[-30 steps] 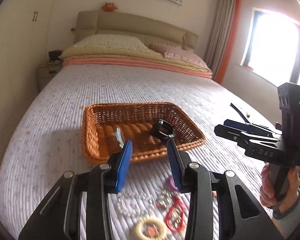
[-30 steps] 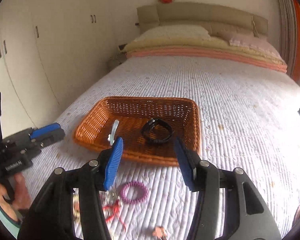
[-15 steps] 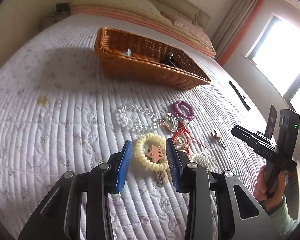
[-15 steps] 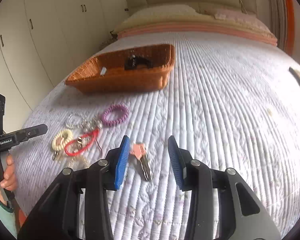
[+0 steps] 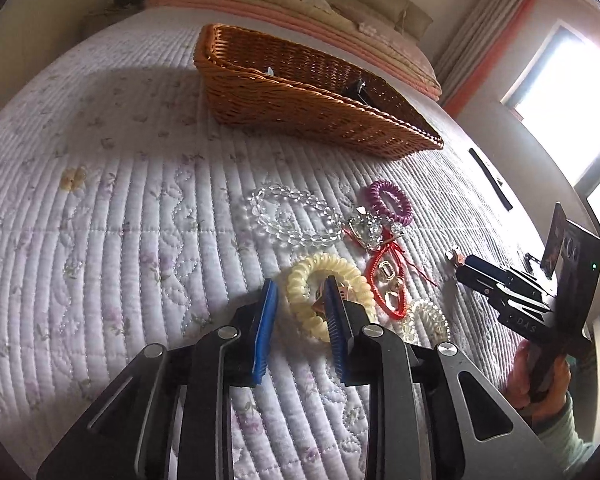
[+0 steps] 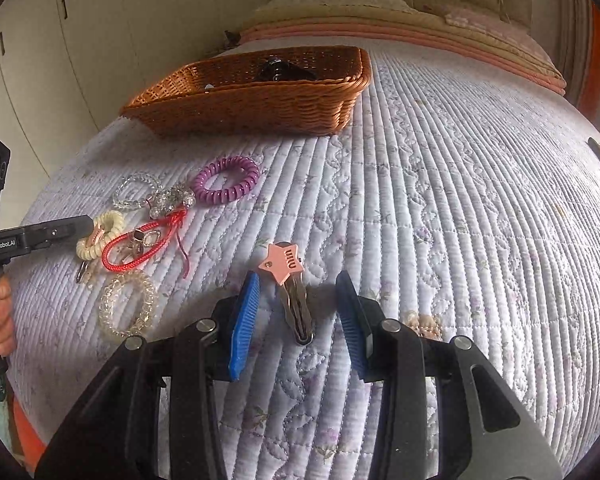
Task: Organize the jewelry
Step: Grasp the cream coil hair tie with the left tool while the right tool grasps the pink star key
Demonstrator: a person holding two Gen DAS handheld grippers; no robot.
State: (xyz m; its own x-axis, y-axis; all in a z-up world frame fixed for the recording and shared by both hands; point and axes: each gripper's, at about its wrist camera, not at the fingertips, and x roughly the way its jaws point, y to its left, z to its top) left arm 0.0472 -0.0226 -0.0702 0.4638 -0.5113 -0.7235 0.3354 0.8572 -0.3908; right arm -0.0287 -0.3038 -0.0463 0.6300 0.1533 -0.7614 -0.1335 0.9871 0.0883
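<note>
Right wrist view: right gripper (image 6: 296, 300) fingers straddle the star hair clip (image 6: 290, 280).

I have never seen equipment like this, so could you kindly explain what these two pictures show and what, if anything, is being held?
There is no robot here: a person holds a hand-held two-finger tool in each hand, and a wide-angle camera on each looks forward along its blue-padded jaws. One picture comes from the left gripper, the other from the right gripper. Both look down on a quilted white bedspread. On it stands a brown wicker basket, with something black inside. In front lie a cream spiral hair tie, a clear bead bracelet, a purple spiral hair tie, a red cord bracelet and a pink star-shaped hair clip. Nothing is held: the left jaws stand open around the cream tie's near side, the right jaws open either side of the star clip.
</note>
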